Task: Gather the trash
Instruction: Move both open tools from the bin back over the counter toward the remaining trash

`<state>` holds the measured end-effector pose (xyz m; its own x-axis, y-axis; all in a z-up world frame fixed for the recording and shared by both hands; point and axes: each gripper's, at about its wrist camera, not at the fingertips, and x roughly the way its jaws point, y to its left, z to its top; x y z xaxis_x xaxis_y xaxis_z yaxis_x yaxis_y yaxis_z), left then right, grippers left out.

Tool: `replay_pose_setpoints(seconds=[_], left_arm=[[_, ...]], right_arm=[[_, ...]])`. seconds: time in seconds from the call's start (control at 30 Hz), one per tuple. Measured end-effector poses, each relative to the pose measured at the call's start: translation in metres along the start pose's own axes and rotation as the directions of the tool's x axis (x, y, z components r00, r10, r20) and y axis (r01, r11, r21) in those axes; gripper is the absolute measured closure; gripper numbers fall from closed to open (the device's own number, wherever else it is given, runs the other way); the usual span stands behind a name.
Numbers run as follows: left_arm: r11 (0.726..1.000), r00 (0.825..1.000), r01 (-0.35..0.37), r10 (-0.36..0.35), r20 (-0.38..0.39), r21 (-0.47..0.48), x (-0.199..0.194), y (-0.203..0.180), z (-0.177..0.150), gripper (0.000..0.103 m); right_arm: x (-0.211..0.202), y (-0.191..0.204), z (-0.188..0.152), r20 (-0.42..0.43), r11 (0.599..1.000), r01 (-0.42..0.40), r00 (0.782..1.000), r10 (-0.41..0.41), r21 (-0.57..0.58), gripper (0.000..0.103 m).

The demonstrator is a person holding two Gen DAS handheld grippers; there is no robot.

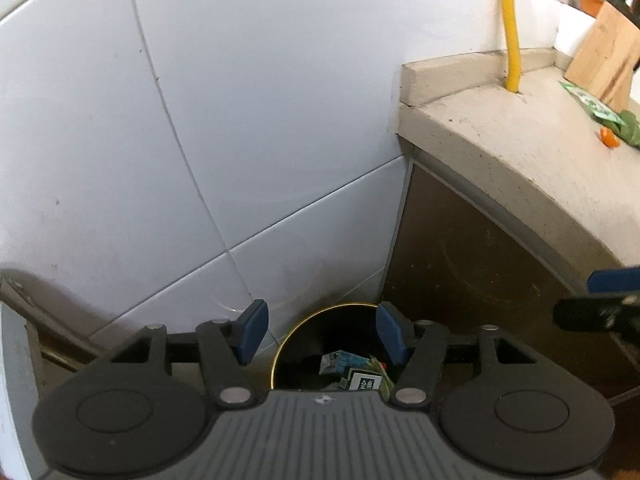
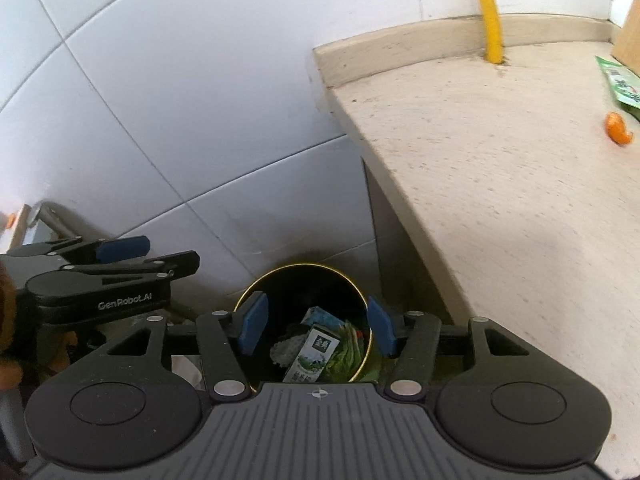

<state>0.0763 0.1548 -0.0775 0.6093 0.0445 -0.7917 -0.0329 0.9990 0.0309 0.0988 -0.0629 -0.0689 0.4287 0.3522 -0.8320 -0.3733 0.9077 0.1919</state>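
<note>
Trash bin: on floor in corner below counter, holds milk carton | right gripper, left gripper: both spread, empty, above bin | counter: orange peel, green wrapper remain.

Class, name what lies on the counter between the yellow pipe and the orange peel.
Nothing: in the right wrist view, bare counter separates yellow pipe and orange peel.

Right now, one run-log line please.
left gripper: open, empty | right gripper: open, empty | bin: holds trash | counter: orange peel, green wrapper left
</note>
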Motion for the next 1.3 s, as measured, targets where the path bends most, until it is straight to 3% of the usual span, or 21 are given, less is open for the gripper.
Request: replay_pose_setpoints(seconds=[0.23, 0.43, 0.6, 0.7, 1.03, 1.3], left_arm=[[0.999, 1.0, -0.009, 0.009, 0.005, 0.037, -0.003, -0.009, -0.001, 0.048], [0.999, 0.999, 0.039, -0.039, -0.003, 0.018, -0.007, -0.024, 0.007, 0.048], [0.993, 0.994, 0.109, -0.11, 0.02, 0.045, -0.013, -0.058, 0.027, 0.046], [0.984, 0.986, 0.157, -0.162, 0.041, 0.089, -0.018, -0.087, 0.044, 0.041], [0.923, 0.944, 0.3, -0.324, 0.067, 0.24, -0.016, -0.189, 0.122, 0.038], [0.89, 0.917, 0.379, -0.398, 0.026, 0.255, 0.017, -0.263, 0.194, 0.033]], right_arm=[[-0.022, -0.016, 0.002, 0.042, 1.0, -0.009, 0.999, 0.009, 0.001, 0.035], [-0.047, -0.047, 0.005, 0.08, 1.0, 0.006, 0.997, -0.009, 0.028, 0.032], [-0.067, -0.089, 0.011, 0.122, 0.995, 0.039, 0.991, -0.05, 0.09, 0.032], [-0.076, -0.115, 0.014, 0.142, 0.988, 0.071, 0.986, -0.09, 0.134, 0.031], [-0.108, -0.2, 0.012, 0.179, 0.947, 0.179, 0.956, -0.231, 0.265, 0.027], [-0.128, -0.254, 0.014, 0.199, 0.918, 0.203, 0.939, -0.281, 0.34, 0.024]])
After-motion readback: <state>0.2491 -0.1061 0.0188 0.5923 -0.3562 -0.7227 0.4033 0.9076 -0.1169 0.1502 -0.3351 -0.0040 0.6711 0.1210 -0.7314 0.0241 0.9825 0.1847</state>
